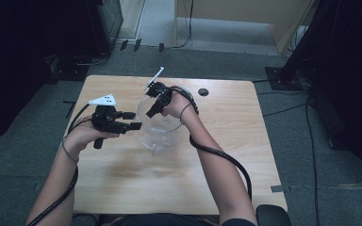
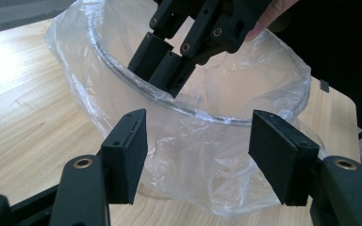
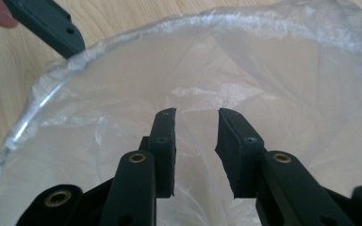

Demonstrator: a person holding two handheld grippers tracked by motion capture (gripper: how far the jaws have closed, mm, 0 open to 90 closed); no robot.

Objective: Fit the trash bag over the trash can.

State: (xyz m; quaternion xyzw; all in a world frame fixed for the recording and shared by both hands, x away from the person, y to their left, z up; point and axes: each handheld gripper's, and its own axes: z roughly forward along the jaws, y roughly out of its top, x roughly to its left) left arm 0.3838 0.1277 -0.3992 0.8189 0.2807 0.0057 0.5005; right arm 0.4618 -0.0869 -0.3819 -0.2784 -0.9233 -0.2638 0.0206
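A clear round bowl (image 1: pixel 158 129) lined with a thin clear plastic bag (image 2: pixel 75 75) stands on the wooden table (image 1: pixel 122 179). The bag is folded out over the bowl's rim (image 3: pixel 94 47). My left gripper (image 1: pixel 134 120) is level at the bowl's left side, open wide (image 2: pixel 198 160), with the bagged wall just beyond its pads. My right gripper (image 1: pixel 152 110) reaches down over the far rim into the bowl (image 2: pixel 162 70). Its jaws stand a narrow gap apart (image 3: pixel 196 117), with wrinkled bag film behind them and nothing pressed between the pads.
A round cable hole (image 1: pixel 203 92) sits in the table's far right part. Thick black cables trail along both forearms. Dark equipment stands (image 1: pixel 283 75) and floor cables ring the table. Bare tabletop lies in front of the bowl.
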